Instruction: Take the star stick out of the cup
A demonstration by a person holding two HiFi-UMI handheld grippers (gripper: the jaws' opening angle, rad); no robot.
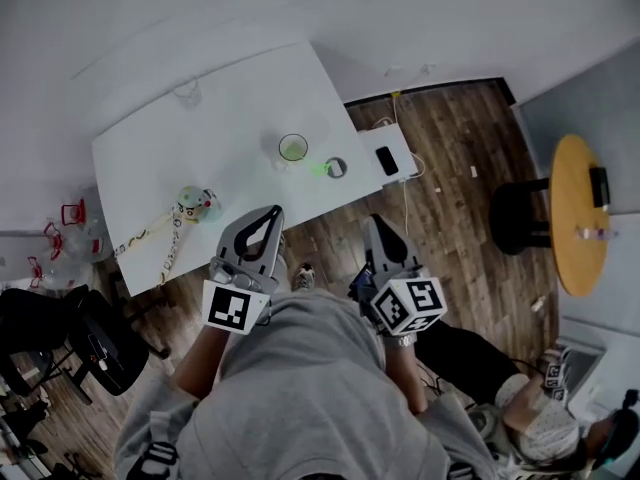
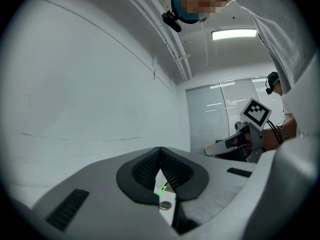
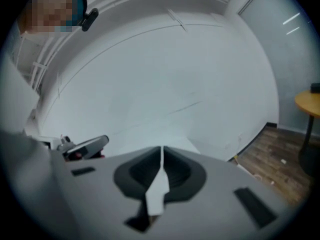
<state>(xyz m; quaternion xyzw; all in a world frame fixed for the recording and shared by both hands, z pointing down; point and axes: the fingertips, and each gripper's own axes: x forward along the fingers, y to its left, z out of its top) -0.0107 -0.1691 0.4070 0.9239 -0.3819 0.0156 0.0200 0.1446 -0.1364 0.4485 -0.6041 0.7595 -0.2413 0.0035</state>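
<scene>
Seen from above, a person stands at the near edge of a white tabletop, holding both tools short of the items on it. A small round toy with trailing beaded strings lies near the tabletop's front left edge. Just beside it, the left hand-held gripper hangs with its jaw tips pressed together and nothing between them. Farther back stands a green-lined cup. Just to its right, a small bright-green piece that appears to be the star stick lies on the tabletop beside a small round object. A dark phone rests at the right corner. The right hand-held gripper is over the wood floor, also fully closed and empty. A round wooden table stands far right.
</scene>
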